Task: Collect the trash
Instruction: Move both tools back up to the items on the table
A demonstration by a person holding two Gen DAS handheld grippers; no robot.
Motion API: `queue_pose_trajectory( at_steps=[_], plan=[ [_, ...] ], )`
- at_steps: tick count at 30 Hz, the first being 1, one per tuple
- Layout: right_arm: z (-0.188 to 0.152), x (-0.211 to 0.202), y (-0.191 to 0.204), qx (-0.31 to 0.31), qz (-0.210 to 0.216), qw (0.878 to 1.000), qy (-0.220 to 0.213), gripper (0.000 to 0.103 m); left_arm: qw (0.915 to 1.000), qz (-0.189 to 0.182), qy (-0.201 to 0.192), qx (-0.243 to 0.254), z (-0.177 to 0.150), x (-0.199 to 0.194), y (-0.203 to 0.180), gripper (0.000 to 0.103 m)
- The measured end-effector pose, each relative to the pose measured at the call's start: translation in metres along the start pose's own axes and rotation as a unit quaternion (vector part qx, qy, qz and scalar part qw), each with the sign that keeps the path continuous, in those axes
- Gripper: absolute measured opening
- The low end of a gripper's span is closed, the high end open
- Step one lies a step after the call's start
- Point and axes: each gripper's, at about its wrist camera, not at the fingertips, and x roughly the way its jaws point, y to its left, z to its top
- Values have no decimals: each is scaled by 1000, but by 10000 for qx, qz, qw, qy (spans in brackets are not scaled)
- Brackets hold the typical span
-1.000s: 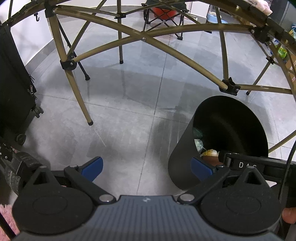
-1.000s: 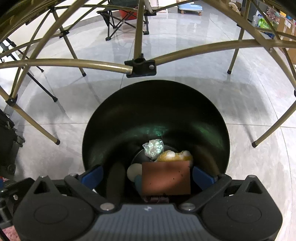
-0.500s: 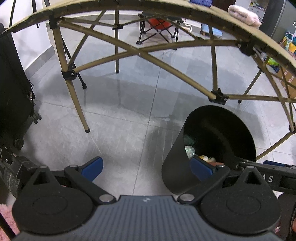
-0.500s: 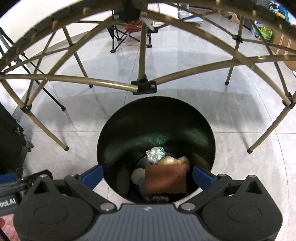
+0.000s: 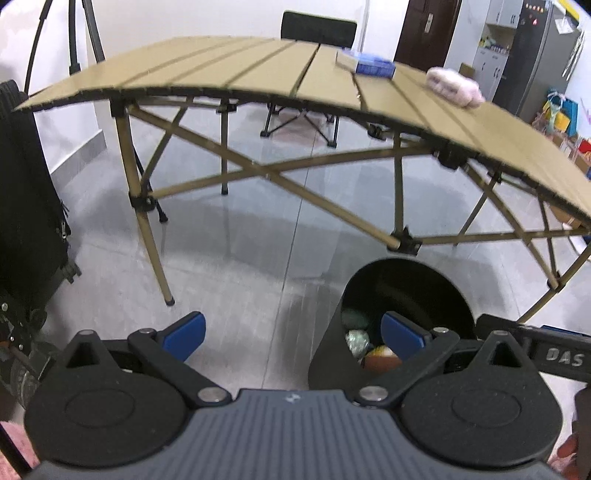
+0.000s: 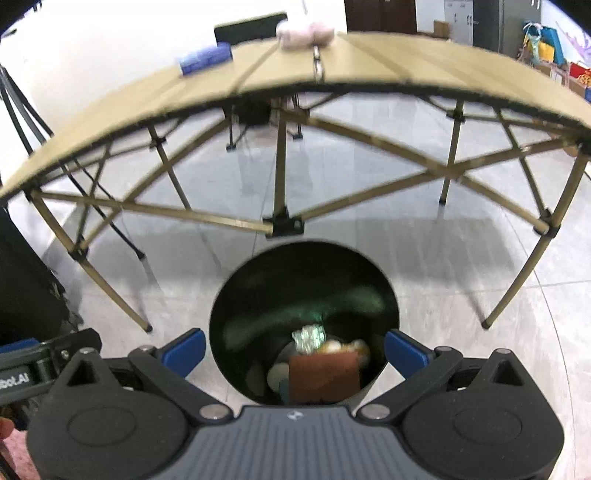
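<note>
Right gripper [image 6: 295,349] spread wide, empty, above the black bin [image 6: 236,295]. Left gripper [image 5: 293,332] also splayed, holding nothing, just left of the bin [image 5: 325,362]. One bin: round, glossy black, upright on the grey tile floor [image 5: 240,266], mouth up, long axis vertical, near the table's [image 6: 369,62] front edge. Inside: brown cardboard piece [image 6: 325,376], crumpled foil wad [image 6: 308,336], yellowish wrapper [image 6: 354,347], one each; more below, unclear. On the table: one blue box [image 6: 205,57], one pink bundle [image 6: 304,33].
</note>
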Motion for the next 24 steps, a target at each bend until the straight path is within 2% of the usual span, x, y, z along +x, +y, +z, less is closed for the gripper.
queue_pose_trajectory(
  at_steps=[12,19,24],
  plan=[
    [24,-63,-21,19,267,9921,-1227,103,9980,-167,-617,10,25,-30,-16,103],
    [47,-86,-23,-424,364,9743,-2182,103,9929,-257,-1151,148,54,-42,-34,103],
    [65,-89,-26,-627,799,9593,-2633,103,9910,-241,-1310,127,76,-36,-42,103]
  ],
)
